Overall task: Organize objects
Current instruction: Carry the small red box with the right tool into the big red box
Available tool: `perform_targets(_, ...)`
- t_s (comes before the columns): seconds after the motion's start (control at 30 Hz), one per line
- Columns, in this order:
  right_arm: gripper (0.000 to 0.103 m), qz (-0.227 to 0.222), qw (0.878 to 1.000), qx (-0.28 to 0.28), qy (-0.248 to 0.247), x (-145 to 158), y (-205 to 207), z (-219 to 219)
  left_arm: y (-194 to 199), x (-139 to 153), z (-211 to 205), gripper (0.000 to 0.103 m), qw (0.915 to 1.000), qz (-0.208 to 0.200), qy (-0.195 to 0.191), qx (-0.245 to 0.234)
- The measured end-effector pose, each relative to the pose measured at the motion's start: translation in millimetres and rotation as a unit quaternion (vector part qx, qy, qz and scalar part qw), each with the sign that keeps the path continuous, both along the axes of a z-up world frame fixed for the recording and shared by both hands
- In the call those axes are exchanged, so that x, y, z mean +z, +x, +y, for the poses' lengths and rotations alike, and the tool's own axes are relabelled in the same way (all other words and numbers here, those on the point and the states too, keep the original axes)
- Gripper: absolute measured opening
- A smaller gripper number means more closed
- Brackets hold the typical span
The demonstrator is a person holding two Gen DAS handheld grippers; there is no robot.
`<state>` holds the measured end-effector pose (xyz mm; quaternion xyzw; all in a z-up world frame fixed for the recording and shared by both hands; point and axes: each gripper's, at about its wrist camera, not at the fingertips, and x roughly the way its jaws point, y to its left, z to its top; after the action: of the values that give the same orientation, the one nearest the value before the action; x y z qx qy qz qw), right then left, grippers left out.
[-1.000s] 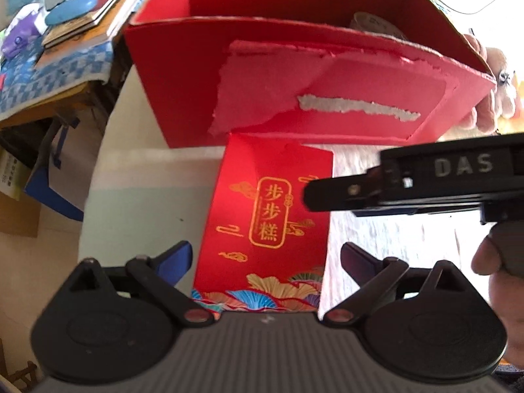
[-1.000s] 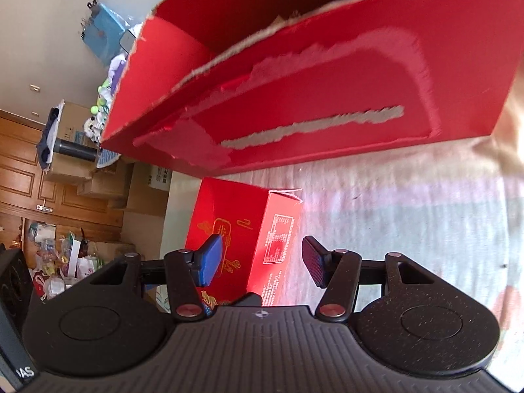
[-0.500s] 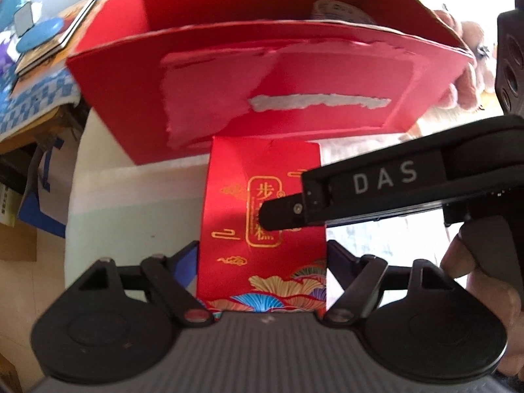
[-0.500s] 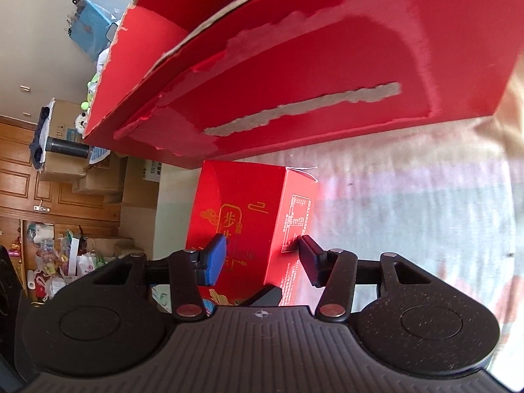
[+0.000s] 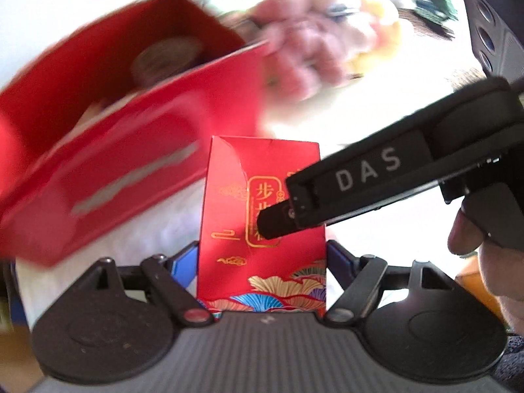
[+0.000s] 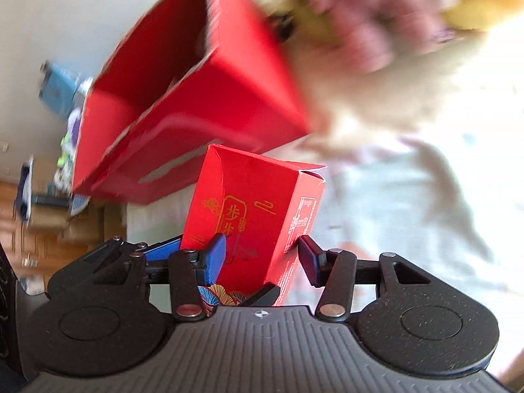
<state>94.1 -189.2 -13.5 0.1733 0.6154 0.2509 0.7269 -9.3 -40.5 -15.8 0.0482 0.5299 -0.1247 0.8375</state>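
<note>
**Small red box held from both sides**

Pale cloth (image 6: 409, 216) covers the table, faintly striped in pink and mint, and on it sits a big red open box (image 5: 108, 163), smeared by motion blur, with a torn strip along its front wall and a round tin-like shape inside that is too blurred to name. Behind it a pink and yellow soft shape (image 5: 311, 52) is only a smudge.

In front stands the small red box (image 5: 262, 222), a tall, narrow carton of bright red card. Its front carries a gold-framed panel of Chinese characters, gold cloud curls around it, and a band of fan-like patterns in blue, gold and purple along the bottom. The right wrist view shows a narrow side printed with small white text (image 6: 298, 226) and a flap edge at the top corner.

The left gripper (image 5: 262, 262) has its blue-padded fingers pressed against the two sides of the carton's lower part, clamped on it. The right gripper (image 6: 262, 252) reaches in from the side; one blue pad lies against the printed front and the other touches the side edge, so it too appears closed on the carton. In the left wrist view its black body, marked DAS, crosses the gold panel, with a hand (image 5: 484, 262) on its handle.
</note>
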Motion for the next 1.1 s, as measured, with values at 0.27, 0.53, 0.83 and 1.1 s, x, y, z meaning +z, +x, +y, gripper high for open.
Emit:
perform_targets(0.27, 0.052, -0.068, 0.994, -0.09, -0.007, 40.3, -9.8, -60.1, 11.9, 35.4, -50.9, 0.078, 0.9939, -0.068, -0.008, -0.087)
perform_targets(0.53, 0.053, -0.16, 0.982, -0.105, 0.002, 85.3, -5.6, -48.1, 34.0, 78.1, -48.8, 0.078, 0.9862, -0.141, -0.016, -0.086)
perform_targets(0.83, 0.052, -0.239, 0.97, -0.041, 0.026, 126.8, 22.0, 16.6, 52.0, 112.2, 7.0, 0.078, 0.979, -0.203, -0.009, -0.013)
perform_targets(1.1, 0.05, -0.214, 0.974, 0.04, 0.069, 108.5, 56.8, 102.1, 66.3, 100.1, 85.7, 0.078, 0.9794, -0.184, 0.008, 0.083)
